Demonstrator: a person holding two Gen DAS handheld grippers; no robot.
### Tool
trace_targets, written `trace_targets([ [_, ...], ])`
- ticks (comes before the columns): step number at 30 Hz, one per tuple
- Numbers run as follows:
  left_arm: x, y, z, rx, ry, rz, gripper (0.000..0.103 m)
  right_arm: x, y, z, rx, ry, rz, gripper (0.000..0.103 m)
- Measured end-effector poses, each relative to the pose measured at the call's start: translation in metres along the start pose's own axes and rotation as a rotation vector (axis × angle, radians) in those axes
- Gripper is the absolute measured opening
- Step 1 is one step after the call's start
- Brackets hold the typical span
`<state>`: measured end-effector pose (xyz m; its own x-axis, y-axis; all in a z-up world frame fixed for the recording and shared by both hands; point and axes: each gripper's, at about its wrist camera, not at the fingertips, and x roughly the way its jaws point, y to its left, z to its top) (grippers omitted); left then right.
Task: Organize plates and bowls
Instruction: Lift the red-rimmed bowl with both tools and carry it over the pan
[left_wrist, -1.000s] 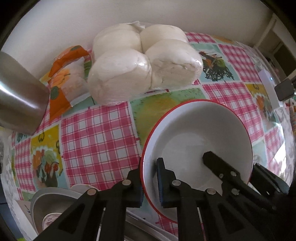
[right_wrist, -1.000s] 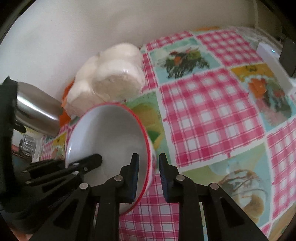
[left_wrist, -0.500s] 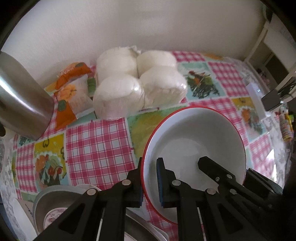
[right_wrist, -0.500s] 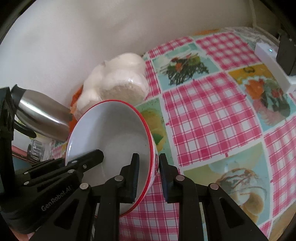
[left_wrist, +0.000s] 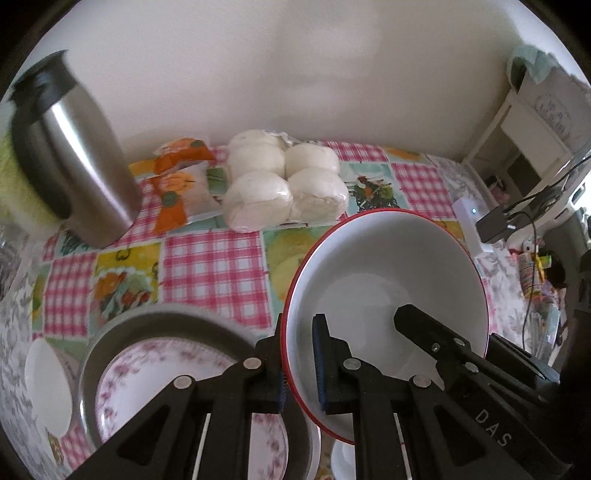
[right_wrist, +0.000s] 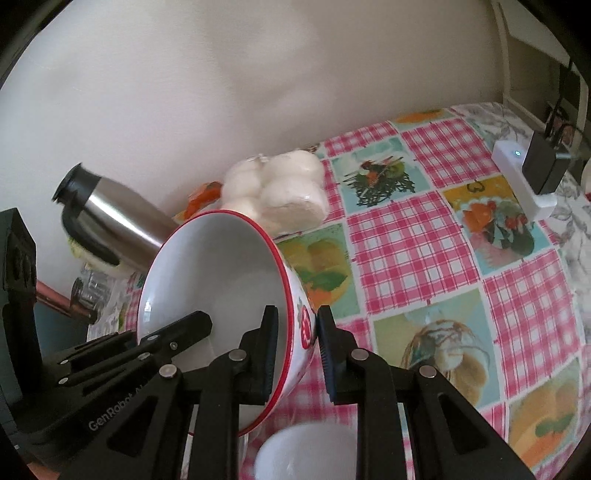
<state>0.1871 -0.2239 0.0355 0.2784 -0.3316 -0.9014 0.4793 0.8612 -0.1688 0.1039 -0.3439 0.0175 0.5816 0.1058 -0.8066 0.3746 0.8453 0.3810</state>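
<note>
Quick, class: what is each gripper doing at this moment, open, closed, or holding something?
Left gripper: closed on the rim of the red-rimmed bowl.
Right gripper: closed on the opposite rim of the same bowl.

Both grippers are matte black plastic. The left gripper (left_wrist: 300, 363) has angular linked fingers joined by round silver rivets and ribbed blue pads (left_wrist: 320, 363). The right gripper (right_wrist: 295, 354) matches it, and white "GenRobot" lettering marks one black body.
</note>
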Motion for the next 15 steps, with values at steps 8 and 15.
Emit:
trace_targets([
  [8, -0.042, 0.041, -0.035, -0.134, -0.054, -0.026, 0.013, -0.019, 0.046, -0.026, -0.085, 0.038, 0.018, 0.023],
  [15, -0.059, 0.073, -0.071, -0.238, -0.076, -0.002, 0.014, -0.013, 0.076, -0.051, -0.138, 0.098, 0.045, 0.023],
])
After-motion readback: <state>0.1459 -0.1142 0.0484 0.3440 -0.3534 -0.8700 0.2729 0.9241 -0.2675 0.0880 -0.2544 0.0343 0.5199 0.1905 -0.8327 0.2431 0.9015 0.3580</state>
